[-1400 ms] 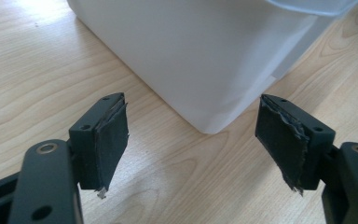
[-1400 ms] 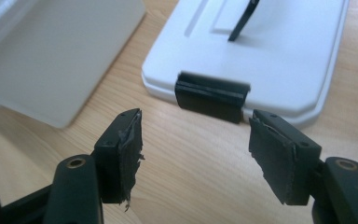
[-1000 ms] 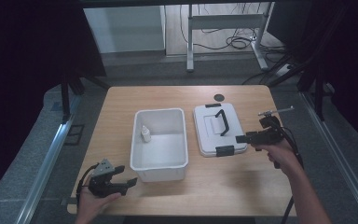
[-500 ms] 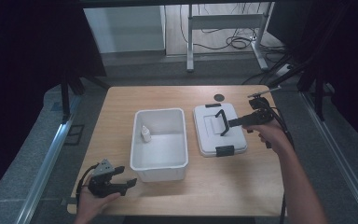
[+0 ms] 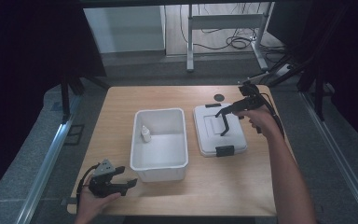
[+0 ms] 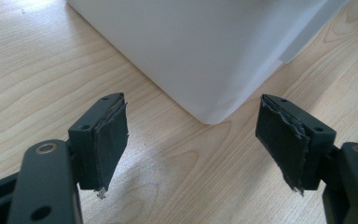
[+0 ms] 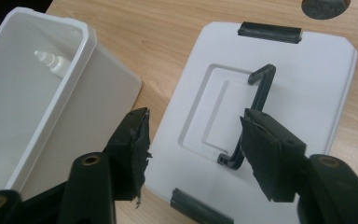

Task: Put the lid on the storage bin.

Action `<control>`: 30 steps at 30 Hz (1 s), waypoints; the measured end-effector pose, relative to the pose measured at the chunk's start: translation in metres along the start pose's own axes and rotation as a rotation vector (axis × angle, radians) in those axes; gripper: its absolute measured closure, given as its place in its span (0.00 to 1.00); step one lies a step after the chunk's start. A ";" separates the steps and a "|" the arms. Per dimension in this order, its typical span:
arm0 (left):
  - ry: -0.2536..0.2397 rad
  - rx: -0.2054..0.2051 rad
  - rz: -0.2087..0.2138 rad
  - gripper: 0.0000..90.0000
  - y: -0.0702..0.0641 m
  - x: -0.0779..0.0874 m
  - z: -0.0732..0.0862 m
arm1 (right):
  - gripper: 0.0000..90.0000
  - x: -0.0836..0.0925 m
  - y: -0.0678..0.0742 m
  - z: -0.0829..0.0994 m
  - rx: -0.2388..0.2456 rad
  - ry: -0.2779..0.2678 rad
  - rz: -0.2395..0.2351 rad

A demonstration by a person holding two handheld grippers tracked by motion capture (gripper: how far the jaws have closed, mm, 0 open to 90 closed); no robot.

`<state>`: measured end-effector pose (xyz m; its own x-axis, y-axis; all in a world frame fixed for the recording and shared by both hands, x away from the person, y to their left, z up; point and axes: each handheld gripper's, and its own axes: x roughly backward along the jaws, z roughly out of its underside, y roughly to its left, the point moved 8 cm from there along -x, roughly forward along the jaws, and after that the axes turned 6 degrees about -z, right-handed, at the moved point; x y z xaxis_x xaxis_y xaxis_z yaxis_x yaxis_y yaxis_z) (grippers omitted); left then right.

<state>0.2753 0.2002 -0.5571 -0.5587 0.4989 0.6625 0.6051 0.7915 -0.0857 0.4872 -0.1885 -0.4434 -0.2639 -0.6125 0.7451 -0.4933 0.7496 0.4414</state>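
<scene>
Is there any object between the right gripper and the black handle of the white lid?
Nothing visible stands in the way. The right gripper is open above the lid, and the upright black handle lies just ahead of its jaws with a clear gap.

Bench: lt wood-grain top, rectangular, rounded corners.
Black disc: small, round, flat on bench nr far edge, right of centre.
Floor: grey, speckled, all round bench.
Rails: metal, one per side of bench, left & right, running front to back on floor.
Metal frame: pale uprights w/ crossbar, beyond bench.
Cables: black, loose coil on floor behind frame.
White panel: upright, far left of frame.
Dark curtains: both sides.
</scene>
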 end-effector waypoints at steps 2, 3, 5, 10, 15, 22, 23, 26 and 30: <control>-0.003 0.001 0.001 0.28 0.001 0.001 0.000 | 0.52 -0.004 -0.003 -0.004 -0.012 0.023 0.014; -0.003 0.001 0.001 0.28 0.001 0.001 0.000 | 0.52 -0.004 -0.003 -0.004 -0.012 0.023 0.014; -0.004 0.001 0.002 0.28 0.001 0.001 0.000 | 0.53 -0.008 -0.007 -0.008 -0.028 0.037 0.025; -0.004 -0.003 0.009 0.28 0.000 0.000 -0.001 | 0.57 -0.019 -0.017 -0.017 -0.071 0.082 0.072; -0.015 -0.002 0.018 0.28 0.001 0.003 -0.001 | 0.61 -0.036 -0.031 -0.019 -0.108 0.143 0.107; -0.014 -0.002 0.019 0.28 0.002 0.003 -0.001 | 0.65 -0.057 -0.048 -0.009 -0.159 0.211 0.128; -0.014 -0.003 0.020 0.28 0.002 0.002 -0.001 | 0.66 -0.059 -0.051 -0.007 -0.169 0.221 0.132; -0.014 -0.005 0.021 0.28 0.001 0.002 -0.001 | 0.69 -0.066 -0.056 -0.001 -0.204 0.238 0.123; -0.012 -0.006 0.020 0.28 0.001 0.002 -0.001 | 0.72 -0.073 -0.058 0.003 -0.216 0.262 0.116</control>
<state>0.2752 0.2015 -0.5550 -0.5530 0.5189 0.6519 0.6196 0.7792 -0.0946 0.5323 -0.1877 -0.5251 -0.0730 -0.4558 0.8871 -0.2789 0.8633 0.4206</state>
